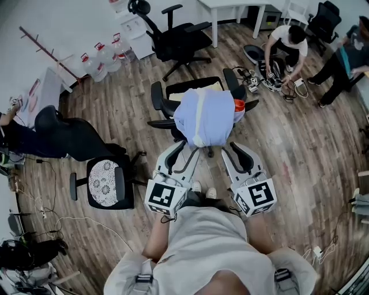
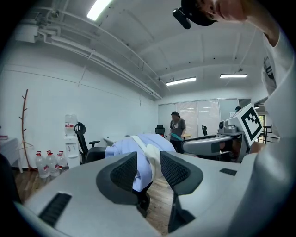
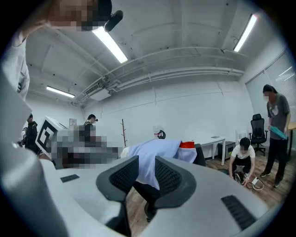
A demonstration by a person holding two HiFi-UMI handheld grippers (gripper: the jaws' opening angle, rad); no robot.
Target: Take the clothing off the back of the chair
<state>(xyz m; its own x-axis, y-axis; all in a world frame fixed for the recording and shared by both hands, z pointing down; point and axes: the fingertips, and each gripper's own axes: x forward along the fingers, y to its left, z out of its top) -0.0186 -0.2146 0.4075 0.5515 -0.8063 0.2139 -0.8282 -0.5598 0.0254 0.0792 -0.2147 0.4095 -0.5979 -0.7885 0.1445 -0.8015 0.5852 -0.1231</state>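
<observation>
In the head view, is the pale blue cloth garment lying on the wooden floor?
No, the pale blue cloth garment hangs over the backrest of the black office chair.

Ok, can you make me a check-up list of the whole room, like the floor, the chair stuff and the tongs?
Surface: wood floor.
Job's things: light blue clothing draped over the back of the black chair.
Clutter: water bottles; spare chair with a patterned seat.
Grippers: left tongs and right tongs open, clothing showing in each gap, not pinched.
Cables: white cable on the floor at lower left.
Surroundings: a person crouching near a white desk.
</observation>
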